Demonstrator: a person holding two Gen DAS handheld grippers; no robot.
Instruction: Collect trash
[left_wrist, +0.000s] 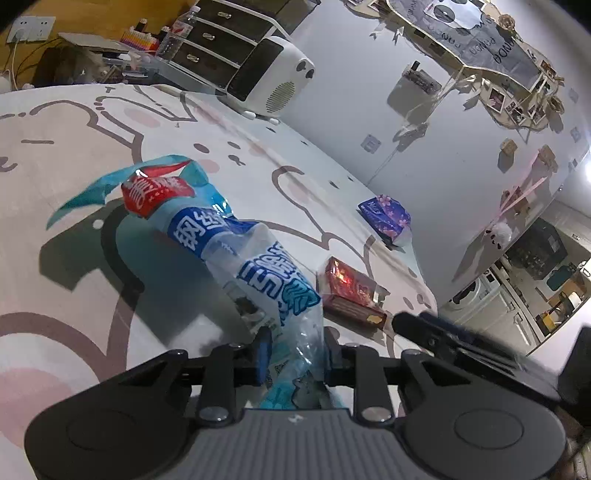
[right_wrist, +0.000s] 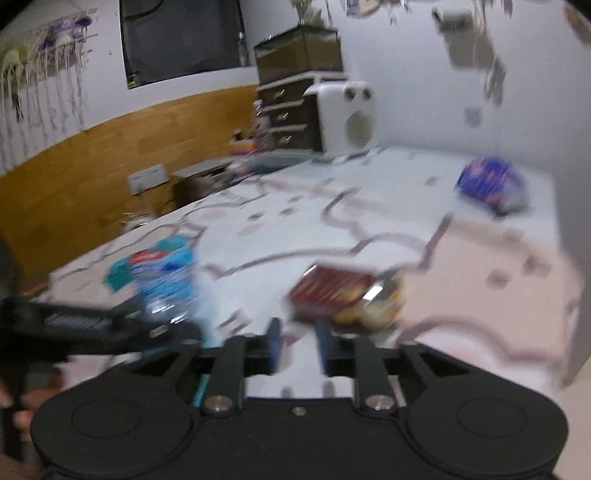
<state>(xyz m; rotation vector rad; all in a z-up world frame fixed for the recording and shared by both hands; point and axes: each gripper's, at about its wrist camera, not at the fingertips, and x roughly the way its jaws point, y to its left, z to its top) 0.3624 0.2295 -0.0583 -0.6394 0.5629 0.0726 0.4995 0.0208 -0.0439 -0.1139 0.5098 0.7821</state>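
My left gripper (left_wrist: 295, 356) is shut on the end of a blue and clear plastic wrapper (left_wrist: 236, 254), which stretches out over the bed with its red label (left_wrist: 155, 192) at the far end. A red snack box (left_wrist: 351, 291) lies just right of it, and a purple tissue pack (left_wrist: 386, 216) lies farther back. In the blurred right wrist view, my right gripper (right_wrist: 297, 345) is open and empty, just short of the red box (right_wrist: 343, 295). The wrapper (right_wrist: 166, 273) and the left gripper (right_wrist: 92, 328) show at its left, the purple pack (right_wrist: 491, 184) at far right.
The bed sheet (left_wrist: 74, 155) is white with pink cartoon prints. A white heater (left_wrist: 273, 77) and a dark drawer unit (left_wrist: 221, 40) stand beyond the bed. A wall (left_wrist: 369, 92) runs along the bed's right side.
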